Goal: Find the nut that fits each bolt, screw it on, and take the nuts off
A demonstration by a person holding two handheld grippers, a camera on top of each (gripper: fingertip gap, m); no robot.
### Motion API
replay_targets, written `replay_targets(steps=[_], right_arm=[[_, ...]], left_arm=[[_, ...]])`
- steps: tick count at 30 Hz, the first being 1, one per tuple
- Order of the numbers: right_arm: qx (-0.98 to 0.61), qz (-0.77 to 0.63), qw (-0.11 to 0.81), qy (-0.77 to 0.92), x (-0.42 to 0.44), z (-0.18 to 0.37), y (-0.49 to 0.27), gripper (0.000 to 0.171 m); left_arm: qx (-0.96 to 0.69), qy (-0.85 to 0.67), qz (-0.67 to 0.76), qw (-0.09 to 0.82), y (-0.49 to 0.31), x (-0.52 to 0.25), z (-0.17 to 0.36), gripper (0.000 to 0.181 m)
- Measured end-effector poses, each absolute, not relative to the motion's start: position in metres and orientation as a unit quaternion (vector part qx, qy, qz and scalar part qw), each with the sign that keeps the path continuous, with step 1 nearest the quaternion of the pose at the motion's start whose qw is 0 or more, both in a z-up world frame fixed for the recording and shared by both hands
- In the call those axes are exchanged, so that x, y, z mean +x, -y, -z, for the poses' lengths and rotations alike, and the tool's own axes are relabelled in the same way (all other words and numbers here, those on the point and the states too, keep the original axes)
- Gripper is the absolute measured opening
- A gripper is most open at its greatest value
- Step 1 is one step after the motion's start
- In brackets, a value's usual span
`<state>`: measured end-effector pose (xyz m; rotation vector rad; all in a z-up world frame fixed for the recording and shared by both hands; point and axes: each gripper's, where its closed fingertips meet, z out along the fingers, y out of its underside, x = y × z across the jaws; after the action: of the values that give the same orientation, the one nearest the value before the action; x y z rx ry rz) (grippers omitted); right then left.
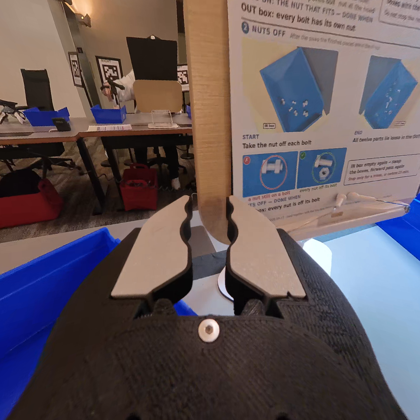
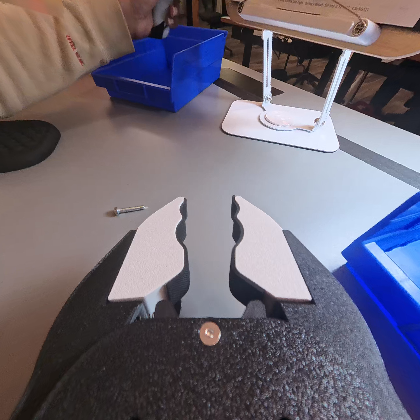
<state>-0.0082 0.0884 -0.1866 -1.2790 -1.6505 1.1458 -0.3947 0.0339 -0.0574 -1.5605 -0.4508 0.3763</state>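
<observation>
I am holding my right claw (image 2: pixel 209 200) wide and empty low over the table (image 2: pixel 250 177), the bolt (image 2: pixel 128 210) lying just left of it, while my left claw (image 1: pixel 208 200), also wide and empty, is hovering by the bin (image 1: pixel 56 272), so I judge fetching a nut comes next.

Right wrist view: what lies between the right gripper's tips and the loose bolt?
Nothing: only bare grey table separates the open right gripper from the bolt, which lies flat just left of its left fingertip.
</observation>
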Motion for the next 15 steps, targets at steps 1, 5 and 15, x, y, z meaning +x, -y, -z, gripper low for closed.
replay_targets(steps=[1, 5, 15], right_arm=[[-0.499, -0.446, 0.37, 0.644, -0.008, 0.187, -0.089, 0.037], [-0.499, -0.446, 0.366, 0.647, -0.009, 0.19, -0.088, 0.037], [-0.493, -0.441, 0.363, 0.656, -0.016, 0.189, -0.084, 0.037]], left_arm=[[-0.69, 0.198, -0.167, 0.676, -0.028, -0.39, 0.056, 0.027], [-0.685, 0.181, -0.168, 0.686, -0.006, -0.358, 0.053, 0.029], [-0.751, -0.015, -0.287, 0.594, -0.089, -0.255, 0.088, 0.041]])
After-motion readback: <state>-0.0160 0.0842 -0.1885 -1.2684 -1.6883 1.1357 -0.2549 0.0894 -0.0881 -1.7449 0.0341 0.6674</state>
